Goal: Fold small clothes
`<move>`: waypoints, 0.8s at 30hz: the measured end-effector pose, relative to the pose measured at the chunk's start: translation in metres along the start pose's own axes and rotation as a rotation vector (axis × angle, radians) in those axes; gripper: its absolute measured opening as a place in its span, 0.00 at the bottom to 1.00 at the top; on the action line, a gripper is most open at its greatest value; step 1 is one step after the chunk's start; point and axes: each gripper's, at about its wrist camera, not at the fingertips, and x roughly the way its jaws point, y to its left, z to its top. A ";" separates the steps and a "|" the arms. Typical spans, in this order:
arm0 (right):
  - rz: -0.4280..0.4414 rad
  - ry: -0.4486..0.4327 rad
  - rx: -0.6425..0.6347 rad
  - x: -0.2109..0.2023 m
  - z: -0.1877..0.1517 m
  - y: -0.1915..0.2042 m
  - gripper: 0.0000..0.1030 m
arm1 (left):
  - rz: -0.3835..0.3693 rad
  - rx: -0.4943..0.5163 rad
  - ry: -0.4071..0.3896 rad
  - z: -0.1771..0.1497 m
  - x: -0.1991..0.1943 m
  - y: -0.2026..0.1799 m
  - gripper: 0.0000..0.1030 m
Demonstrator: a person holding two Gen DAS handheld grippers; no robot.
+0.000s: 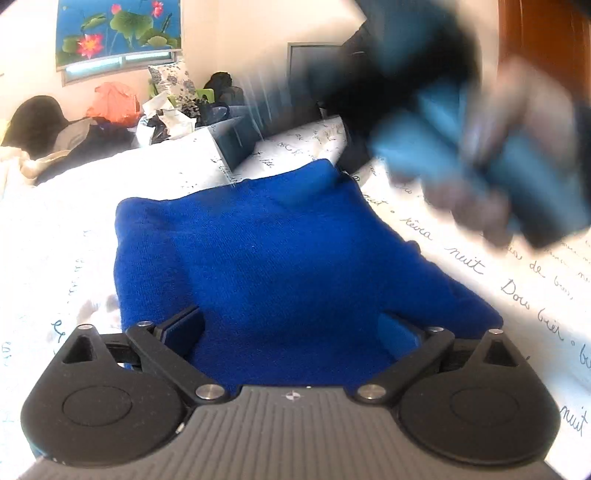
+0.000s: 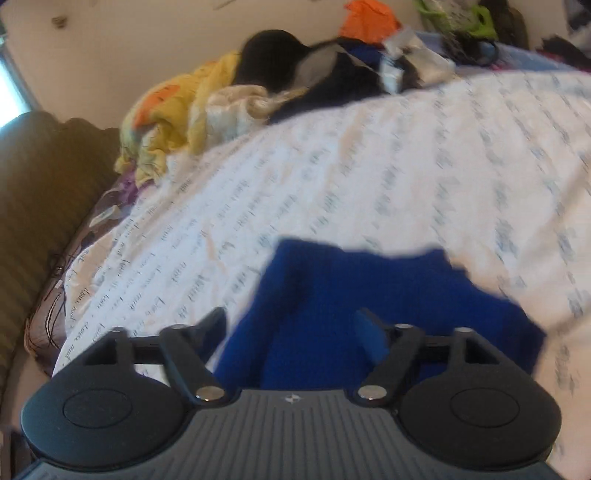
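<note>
Both pairs of jaws stand wide apart with nothing clamped between them. On the left gripper [image 1: 291, 326] the two fingers spread over the near edge of the blue knit garment [image 1: 266, 258], the cloth filling the gap between them, though whether the tips press on it or hang just above cannot be told. On the right gripper [image 2: 295, 334], whose view is smeared by motion, the right finger lies over the blue garment [image 2: 369, 295] while the left finger hangs over the bare white bed sheet [image 2: 332, 177] just beside the garment's left edge. The garment lies flat in a roughly squared, folded shape on the white sheet [image 1: 55, 229] printed with handwritten script, near the cameras. To the right in the left wrist view, raised above the sheet and heavily blurred, is the other gripper in the person's hand [image 1: 517, 166]. At the far side of the bed sits a heap of other clothes [image 2: 280, 74]: black, yellow, cream and orange pieces, with bags beyond. A lotus painting [image 1: 118, 33] hangs on the far wall, and a brown ribbed surface [image 2: 40, 206] runs along the bed's left side.
</note>
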 end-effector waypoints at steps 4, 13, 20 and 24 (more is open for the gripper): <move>-0.057 -0.102 0.027 -0.015 -0.012 -0.023 0.78 | 0.001 -0.035 -0.018 -0.004 -0.020 0.008 0.94; 0.022 -0.068 0.224 -0.096 -0.093 -0.054 0.80 | -0.053 -0.566 0.102 -0.032 -0.061 0.086 0.90; 0.003 0.001 0.134 -0.083 -0.119 -0.040 0.14 | 0.009 -0.459 0.175 -0.014 -0.044 0.074 0.20; -0.029 0.018 0.098 -0.094 -0.129 -0.045 0.13 | 0.061 -0.353 0.181 -0.014 -0.056 0.078 0.28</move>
